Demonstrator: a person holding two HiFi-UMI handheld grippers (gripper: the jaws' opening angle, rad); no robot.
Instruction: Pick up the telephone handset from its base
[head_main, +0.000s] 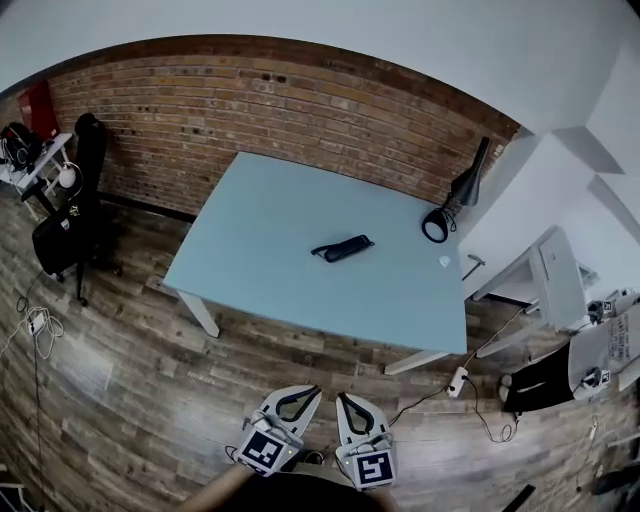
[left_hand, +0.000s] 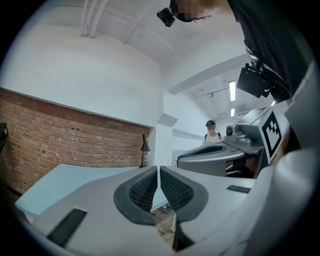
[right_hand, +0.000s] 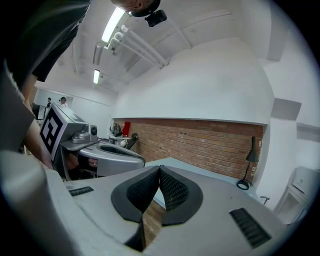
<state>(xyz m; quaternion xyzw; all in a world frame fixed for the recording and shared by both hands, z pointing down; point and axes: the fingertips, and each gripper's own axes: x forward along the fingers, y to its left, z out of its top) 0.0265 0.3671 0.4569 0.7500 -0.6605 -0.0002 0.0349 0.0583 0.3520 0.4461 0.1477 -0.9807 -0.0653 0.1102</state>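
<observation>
— Where was the dark, slim plastic telephone handset (head_main: 342, 248)?
— In the head view it lay near the middle of the frame, on the pale blue rectangular desk (head_main: 260, 230). It was too small to tell whether it sat on a base. Both tools were well apart from it, at the bottom edge.
— And their state?
— The left hand-held gripper (left_hand: 158, 170) and the right hand-held gripper (right_hand: 160, 167) each had their ribbed pads (left_hand: 144, 189) pressed together, with nothing between.
— How would the handset handle?
— Probably light, stiff and smooth-shelled, so a little slippery. I'd clamp across the narrow middle of its length rather than at an end.
— What did one view add?
— Only the head view showed the handset. The gripper views showed the closed jaws plainly, and the right one showed the red brick wall (right_hand: 200, 142) and the black desk lamp (right_hand: 248, 165) beyond the desk.
</observation>
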